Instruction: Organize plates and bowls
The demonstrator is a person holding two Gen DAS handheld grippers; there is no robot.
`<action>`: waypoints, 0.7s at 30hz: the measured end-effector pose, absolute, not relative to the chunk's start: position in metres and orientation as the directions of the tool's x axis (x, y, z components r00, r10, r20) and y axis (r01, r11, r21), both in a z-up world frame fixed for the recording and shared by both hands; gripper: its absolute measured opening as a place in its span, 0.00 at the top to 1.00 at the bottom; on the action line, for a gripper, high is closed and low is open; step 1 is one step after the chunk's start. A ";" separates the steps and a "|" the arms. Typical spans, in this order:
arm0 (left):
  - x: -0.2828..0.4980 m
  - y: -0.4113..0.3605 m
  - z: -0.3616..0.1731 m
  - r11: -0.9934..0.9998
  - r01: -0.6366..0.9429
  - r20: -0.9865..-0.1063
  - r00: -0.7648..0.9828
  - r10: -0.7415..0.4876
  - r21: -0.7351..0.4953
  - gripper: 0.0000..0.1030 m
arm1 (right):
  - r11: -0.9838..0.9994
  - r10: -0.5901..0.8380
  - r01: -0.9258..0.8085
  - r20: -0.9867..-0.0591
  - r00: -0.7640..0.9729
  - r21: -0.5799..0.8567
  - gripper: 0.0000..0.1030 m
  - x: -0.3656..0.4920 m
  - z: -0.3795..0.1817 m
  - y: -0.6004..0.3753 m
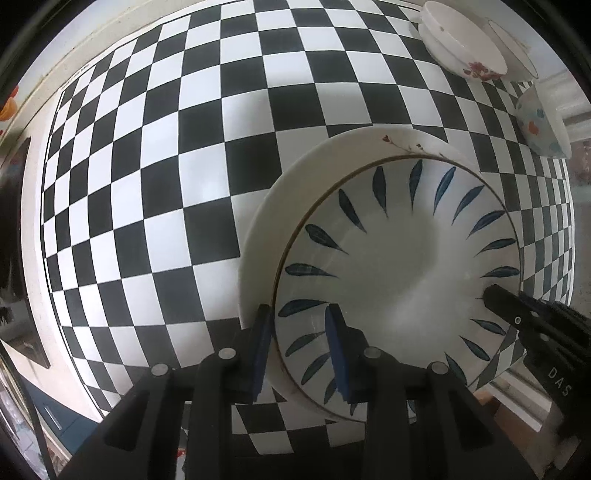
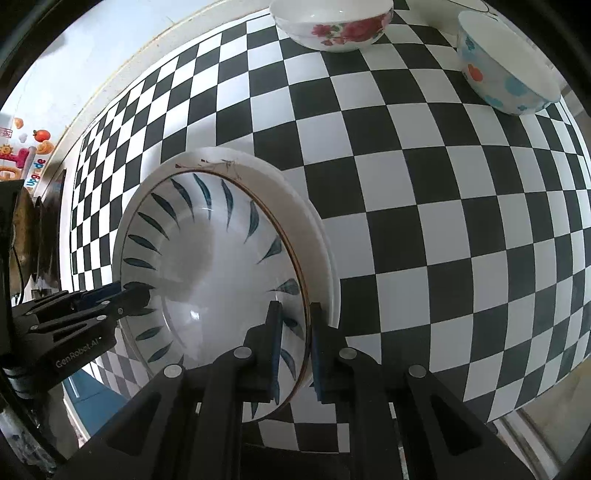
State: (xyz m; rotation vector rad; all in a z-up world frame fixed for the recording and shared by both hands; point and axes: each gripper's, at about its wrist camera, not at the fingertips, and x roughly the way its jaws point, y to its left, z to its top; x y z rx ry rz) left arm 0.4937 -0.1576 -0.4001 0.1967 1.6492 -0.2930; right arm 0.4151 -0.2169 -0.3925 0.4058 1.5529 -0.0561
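The leaf-patterned bowl (image 1: pixel 399 280) sits inside a white plate (image 1: pixel 280 206) at the lower centre of both views, near the checkered surface (image 1: pixel 155 177)'s lower edge, with open checkerboard above. The left gripper (image 1: pixel 301 347) and right gripper (image 2: pixel 295 350) each pinch the bowl's rim on opposite sides, jaws narrowly parted. A floral bowl (image 2: pixel 332 26) and a dotted bowl (image 2: pixel 506 62) stand at the top right.

Blue-leaf plate (image 1: pixel 399 266) sits nested on a white plate (image 1: pixel 295 192) — floral bowl (image 2: pixel 332 26) and dotted bowl (image 2: pixel 506 70) stand well apart.
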 end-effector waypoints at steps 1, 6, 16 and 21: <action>0.491 -0.157 -0.399 0.953 0.296 -0.994 -0.096 -0.045 -0.072 0.74 | 0.934 0.208 0.290 -0.978 0.033 0.208 0.85 0.414 -0.391 -0.216; 0.488 -0.152 -0.393 0.957 0.283 -0.996 -0.073 -0.042 -0.061 0.74 | 0.935 0.186 0.302 -0.982 0.034 0.187 0.85 0.412 -0.388 -0.213; 0.465 -0.146 -0.326 0.953 0.298 -0.998 0.027 -0.058 -0.048 0.73 | 0.944 0.131 0.288 -0.984 0.120 0.161 0.85 0.403 -0.324 -0.205; 0.450 -0.144 -0.276 0.950 0.306 -0.993 0.074 -0.091 -0.064 0.73 | 0.943 0.143 0.272 -0.971 0.193 0.193 0.85 0.388 -0.270 -0.199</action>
